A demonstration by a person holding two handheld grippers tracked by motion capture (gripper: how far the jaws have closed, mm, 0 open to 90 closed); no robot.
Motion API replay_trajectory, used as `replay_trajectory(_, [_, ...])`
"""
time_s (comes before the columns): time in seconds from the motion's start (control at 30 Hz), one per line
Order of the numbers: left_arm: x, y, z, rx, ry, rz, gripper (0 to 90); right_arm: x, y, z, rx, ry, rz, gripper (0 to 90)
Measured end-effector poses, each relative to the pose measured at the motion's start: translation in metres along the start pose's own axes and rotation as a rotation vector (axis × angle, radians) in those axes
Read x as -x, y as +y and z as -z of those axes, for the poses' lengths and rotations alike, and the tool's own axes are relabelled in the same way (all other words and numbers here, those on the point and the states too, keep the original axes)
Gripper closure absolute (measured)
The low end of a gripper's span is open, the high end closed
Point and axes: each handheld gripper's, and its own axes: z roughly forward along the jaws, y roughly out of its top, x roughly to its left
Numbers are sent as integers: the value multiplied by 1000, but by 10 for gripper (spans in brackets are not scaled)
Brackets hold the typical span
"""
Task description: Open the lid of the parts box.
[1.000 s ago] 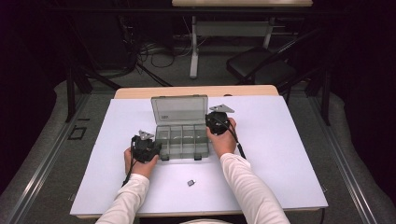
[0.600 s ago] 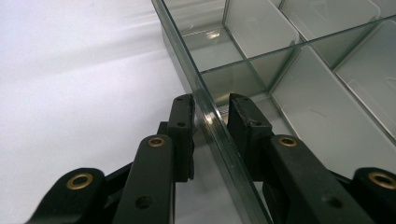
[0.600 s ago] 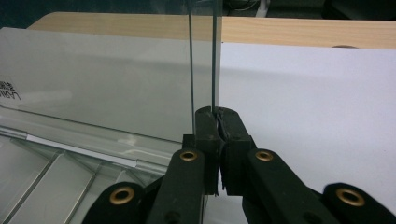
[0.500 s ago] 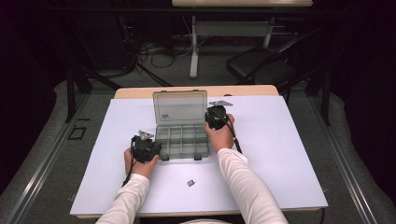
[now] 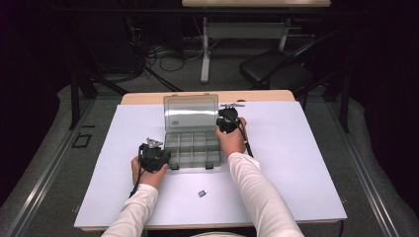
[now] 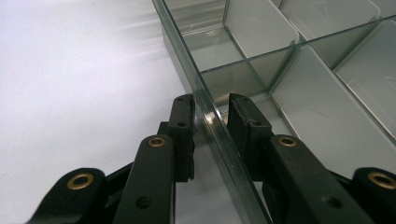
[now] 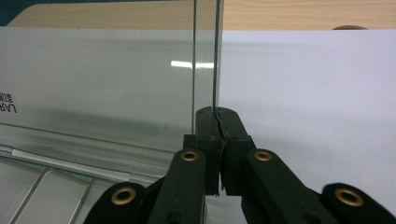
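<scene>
Open clear box (image 5: 191,148) on the white tabletop (image 5: 306,163); left gripper (image 5: 154,157) at its left front corner, right gripper (image 5: 228,120) at the raised lid (image 5: 190,112); small dark piece (image 5: 202,193) lies near the front.

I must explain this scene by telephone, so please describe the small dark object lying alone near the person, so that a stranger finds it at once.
Start at the white sheet covering the table, then find the clear plastic compartment box standing open at its middle. Nearer the person, between the two white sleeves, lies the small dark grey piece. It alone lies loose on the sheet, touching nothing.

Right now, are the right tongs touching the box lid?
Touching: the right gripper view shows the right tongs shut on the edge of the clear lid.
</scene>
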Motion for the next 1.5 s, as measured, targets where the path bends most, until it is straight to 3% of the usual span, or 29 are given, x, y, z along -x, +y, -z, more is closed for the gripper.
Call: replay_trajectory(1.5, [-1,0,0,-4,-6,-8,720,4,-4,-14,-46,-13,-29,889])
